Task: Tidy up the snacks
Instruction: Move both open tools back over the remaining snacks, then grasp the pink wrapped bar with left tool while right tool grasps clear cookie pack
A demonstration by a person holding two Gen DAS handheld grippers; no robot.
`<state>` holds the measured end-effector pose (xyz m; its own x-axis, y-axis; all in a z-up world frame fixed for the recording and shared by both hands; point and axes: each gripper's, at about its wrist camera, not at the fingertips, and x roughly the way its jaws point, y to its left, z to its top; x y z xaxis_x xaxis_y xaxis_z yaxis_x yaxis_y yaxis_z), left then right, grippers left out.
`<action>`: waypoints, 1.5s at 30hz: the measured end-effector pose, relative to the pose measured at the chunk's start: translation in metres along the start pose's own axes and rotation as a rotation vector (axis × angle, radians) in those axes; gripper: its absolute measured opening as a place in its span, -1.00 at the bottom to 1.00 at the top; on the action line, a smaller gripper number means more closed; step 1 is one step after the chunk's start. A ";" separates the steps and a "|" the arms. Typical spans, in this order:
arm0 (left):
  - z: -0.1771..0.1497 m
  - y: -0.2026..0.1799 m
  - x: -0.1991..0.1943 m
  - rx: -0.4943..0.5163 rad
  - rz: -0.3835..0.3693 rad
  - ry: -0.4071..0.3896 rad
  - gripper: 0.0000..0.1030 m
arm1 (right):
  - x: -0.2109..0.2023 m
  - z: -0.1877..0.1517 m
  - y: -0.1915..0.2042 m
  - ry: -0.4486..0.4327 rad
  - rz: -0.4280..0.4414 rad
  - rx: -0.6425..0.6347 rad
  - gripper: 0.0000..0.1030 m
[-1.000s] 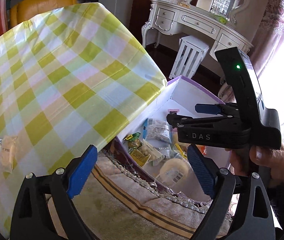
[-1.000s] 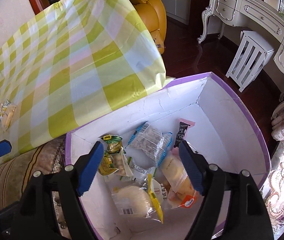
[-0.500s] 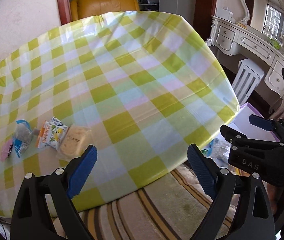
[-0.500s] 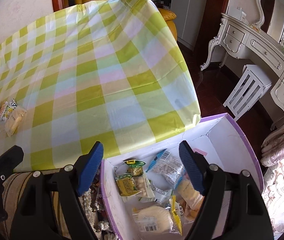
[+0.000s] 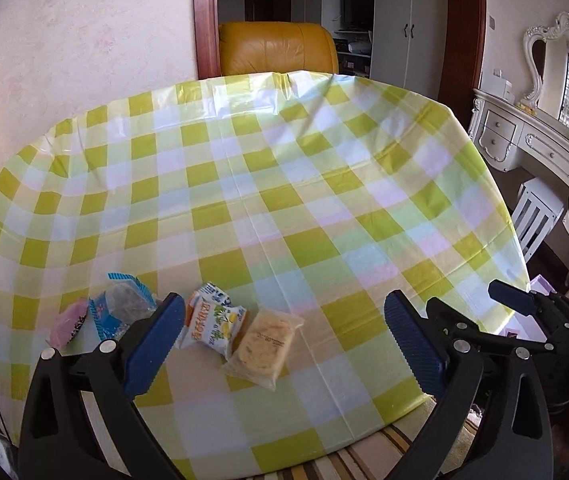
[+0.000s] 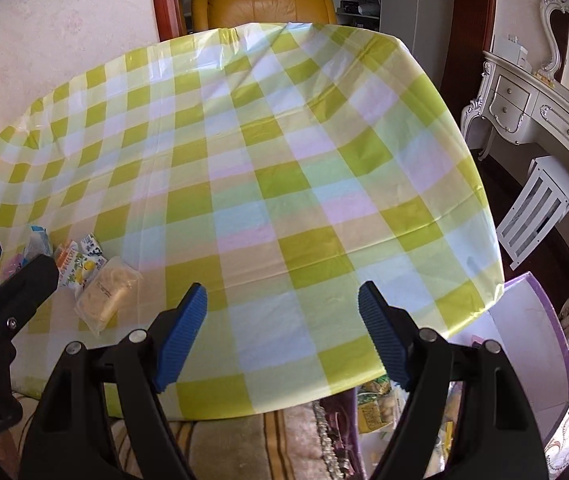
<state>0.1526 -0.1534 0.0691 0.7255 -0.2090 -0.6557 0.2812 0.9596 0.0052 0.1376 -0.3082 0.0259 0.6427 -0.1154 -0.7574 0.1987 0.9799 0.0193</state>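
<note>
Several snacks [image 6: 376,408] are already seen in the purple box [image 6: 540,344] at the near right. Four packets [image 5: 262,346] are left on the checked table [image 5: 284,184], near left. The left gripper [image 5: 284,340], just widened, and the right gripper [image 6: 282,340] are spread and empty.

Open checked tablecloth [image 5: 284,200] ahead; snack packets [image 5: 220,326] cluster near-left.

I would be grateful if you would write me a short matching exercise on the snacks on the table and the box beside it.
Things:
1. clear-wrapped cake
2. lemon-print packet
3. pink round snack
4. purple-rimmed box

Places:
A. far left of the snack row
B. off the table's right edge, down on the floor
C. right end of the snack row
D. just left of the cake

Pairs: 1-C, 2-D, 3-A, 4-B
</note>
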 end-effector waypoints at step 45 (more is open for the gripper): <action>-0.065 0.256 0.085 -0.361 0.246 0.179 0.17 | 0.084 -0.007 0.138 0.212 0.060 -0.079 0.51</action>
<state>0.2454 0.0866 -0.0350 0.6144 0.0381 -0.7880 -0.1451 0.9873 -0.0653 0.2140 -0.1819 -0.0396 0.4805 -0.0280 -0.8765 0.1011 0.9946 0.0237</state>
